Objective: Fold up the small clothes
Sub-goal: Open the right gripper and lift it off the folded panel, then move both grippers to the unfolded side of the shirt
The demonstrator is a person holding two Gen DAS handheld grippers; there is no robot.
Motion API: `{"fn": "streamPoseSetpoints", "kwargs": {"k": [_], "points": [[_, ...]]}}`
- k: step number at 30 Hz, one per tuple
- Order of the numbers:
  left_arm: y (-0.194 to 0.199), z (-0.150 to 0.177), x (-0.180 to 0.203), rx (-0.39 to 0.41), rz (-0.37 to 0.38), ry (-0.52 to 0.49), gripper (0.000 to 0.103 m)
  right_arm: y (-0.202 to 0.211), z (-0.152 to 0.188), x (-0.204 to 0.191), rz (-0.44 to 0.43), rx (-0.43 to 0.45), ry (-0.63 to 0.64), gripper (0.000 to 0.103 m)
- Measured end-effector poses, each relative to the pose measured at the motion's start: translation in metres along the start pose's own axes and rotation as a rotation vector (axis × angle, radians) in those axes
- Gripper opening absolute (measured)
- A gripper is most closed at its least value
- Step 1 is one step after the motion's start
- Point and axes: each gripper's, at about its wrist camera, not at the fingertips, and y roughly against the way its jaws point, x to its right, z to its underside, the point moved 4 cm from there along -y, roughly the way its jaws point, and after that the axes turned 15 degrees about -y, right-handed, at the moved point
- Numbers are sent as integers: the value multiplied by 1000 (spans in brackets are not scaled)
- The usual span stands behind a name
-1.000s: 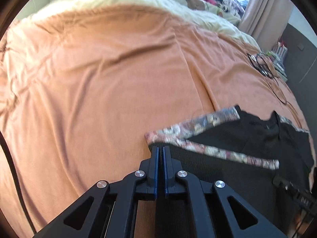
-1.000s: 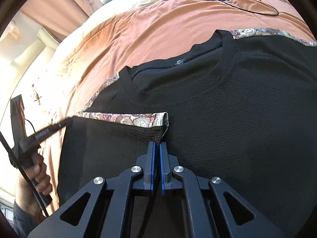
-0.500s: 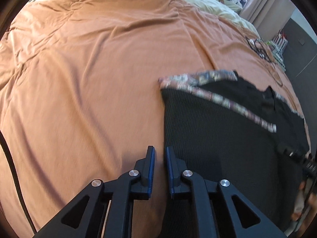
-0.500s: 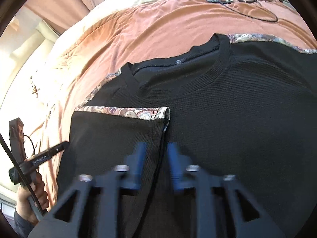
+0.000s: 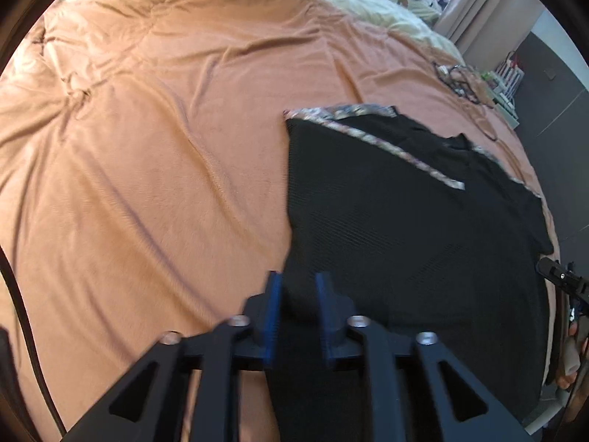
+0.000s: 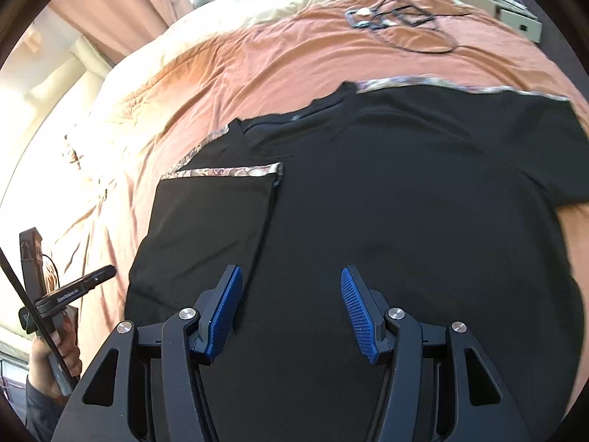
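Left tongs [image 5: 297, 289] and right tongs [image 6: 291, 294] opening, nothing between them, above the black shirt [image 6: 386, 191]; only the left view shows bare bedspread [image 5: 147, 140].

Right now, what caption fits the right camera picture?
Open right gripper above a black shirt with one side folded in, on an orange blanket.

Both wrist cameras are looking steeply down along their tongs at the bed [image 5: 154, 140], close above it, sharing the black shirt [image 5: 405, 228] [image 6: 386, 221].
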Motion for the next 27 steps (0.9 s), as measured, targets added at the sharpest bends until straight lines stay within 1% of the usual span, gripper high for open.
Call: {"fn": "streamPoseSetpoints", "kwargs": {"k": [1,3,4,5,8,10,13,15,18,20,21,25,27], "points": [[11,1,6,14,-4,-11,48,12,1,3,2,9,3,54],[29,3,18,39,-16,-29,59,38,2,12,27,33,17,57],[39,4,25,47,-19,-39,61,48,3,15,39,46,19,69],[47,4,32,50,-17,-44,62,60,3,19,43,59,21,77],[66,4,53,58,-4,-46,65,92,4,33,33,83,11,79],[77,2,69,65,-5,-49,79,113,7,42,35,95,9,82],[95,-1,97,84,-15,-63,90,137,10,56,44,109,15,84],[106,-3,118,88,-15,-76,93,154,12,68,39,105,9,85],[115,-5,144,92,-19,-95,93,171,13,81,37,116,12,86],[121,-5,163,95,-8,-96,93,180,12,89,45,115,17,91],[124,-5,174,97,-5,-100,93,185,13,92,44,120,17,92],[132,-7,208,111,-5,-124,93,204,12,107,27,140,19,93],[131,-12,226,116,19,-130,93,211,10,116,42,142,24,93]]}}
